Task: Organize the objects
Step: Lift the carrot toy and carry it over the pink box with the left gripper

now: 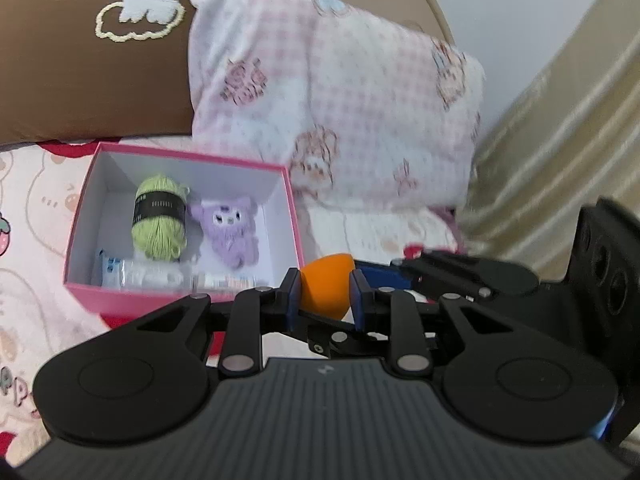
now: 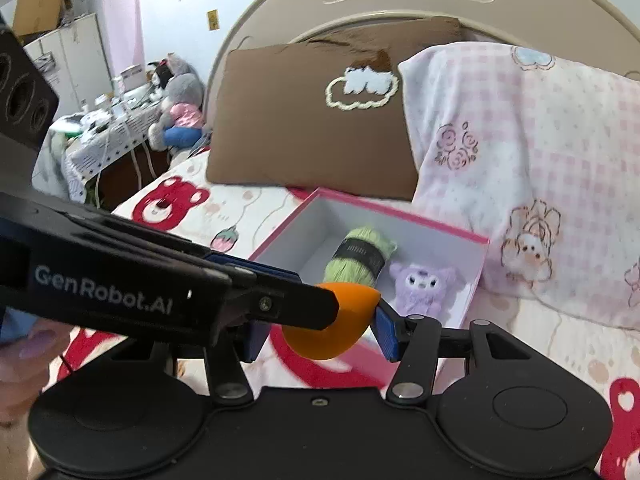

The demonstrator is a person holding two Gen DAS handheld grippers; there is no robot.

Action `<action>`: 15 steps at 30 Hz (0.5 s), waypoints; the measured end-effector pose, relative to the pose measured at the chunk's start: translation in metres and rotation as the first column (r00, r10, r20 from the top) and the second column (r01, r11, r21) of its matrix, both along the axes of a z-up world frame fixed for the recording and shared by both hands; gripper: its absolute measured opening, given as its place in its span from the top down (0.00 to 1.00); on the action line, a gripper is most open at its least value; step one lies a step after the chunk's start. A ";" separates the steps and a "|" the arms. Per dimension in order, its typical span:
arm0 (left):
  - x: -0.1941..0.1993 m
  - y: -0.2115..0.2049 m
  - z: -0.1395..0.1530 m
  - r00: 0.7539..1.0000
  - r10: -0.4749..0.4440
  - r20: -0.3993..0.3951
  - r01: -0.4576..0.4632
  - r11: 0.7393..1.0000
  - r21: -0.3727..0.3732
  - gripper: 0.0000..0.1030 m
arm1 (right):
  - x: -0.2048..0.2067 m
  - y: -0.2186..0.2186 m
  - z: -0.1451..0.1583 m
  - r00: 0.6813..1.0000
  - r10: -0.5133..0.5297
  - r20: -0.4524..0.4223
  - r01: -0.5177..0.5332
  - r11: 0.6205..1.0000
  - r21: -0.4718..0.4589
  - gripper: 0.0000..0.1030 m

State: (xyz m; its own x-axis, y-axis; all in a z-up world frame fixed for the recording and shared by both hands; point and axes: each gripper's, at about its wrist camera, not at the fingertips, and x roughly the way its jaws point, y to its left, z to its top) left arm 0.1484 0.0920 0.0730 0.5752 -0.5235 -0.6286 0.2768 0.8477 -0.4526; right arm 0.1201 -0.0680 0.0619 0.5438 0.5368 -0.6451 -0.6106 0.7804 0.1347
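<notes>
One smooth orange egg-shaped sponge (image 1: 326,286), clamped in the left hand-held gripper (image 1: 326,294); the right hand-held gripper (image 2: 320,334) brackets it, pad contact unclear. Pink box (image 1: 182,300), frame centre-left: one green yarn ball (image 1: 160,218), one fuzzy purple plush (image 1: 232,232).

Both grippers meet just on the near side of the pink box (image 1: 82,216).
L gripper (image 1: 326,294) clamped tight on orange sponge (image 1: 326,280), angled down twd box. R gripper (image 2: 320,334) crosses it, jaws approx half apart, straddling same sponge.

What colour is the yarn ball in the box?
Light green yarn ball with a black label band; clearest in the left wrist view.
</notes>
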 end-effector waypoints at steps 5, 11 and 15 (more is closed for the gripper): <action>0.037 0.003 -0.017 1.000 0.030 0.001 -0.030 0.999 -0.028 0.77 | 0.039 0.008 -0.008 0.999 -0.028 -0.016 0.028 0.999 -0.018 0.43; 0.074 0.009 -0.052 0.997 0.083 -0.006 -0.083 0.996 -0.035 0.77 | 0.080 0.015 -0.037 0.997 -0.041 -0.068 0.041 0.999 -0.003 0.43; 0.092 0.014 -0.085 0.994 0.091 -0.064 -0.091 0.996 -0.009 0.77 | 0.093 0.021 -0.074 0.992 -0.052 -0.111 0.055 0.998 0.024 0.43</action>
State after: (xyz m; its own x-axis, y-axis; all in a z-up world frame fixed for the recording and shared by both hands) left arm 0.2408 0.1060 -0.0122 0.5798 -0.4788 -0.6593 0.1691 0.8622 -0.4775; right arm 0.2131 -0.0468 -0.0124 0.4989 0.5269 -0.6881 -0.5483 0.8068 0.2203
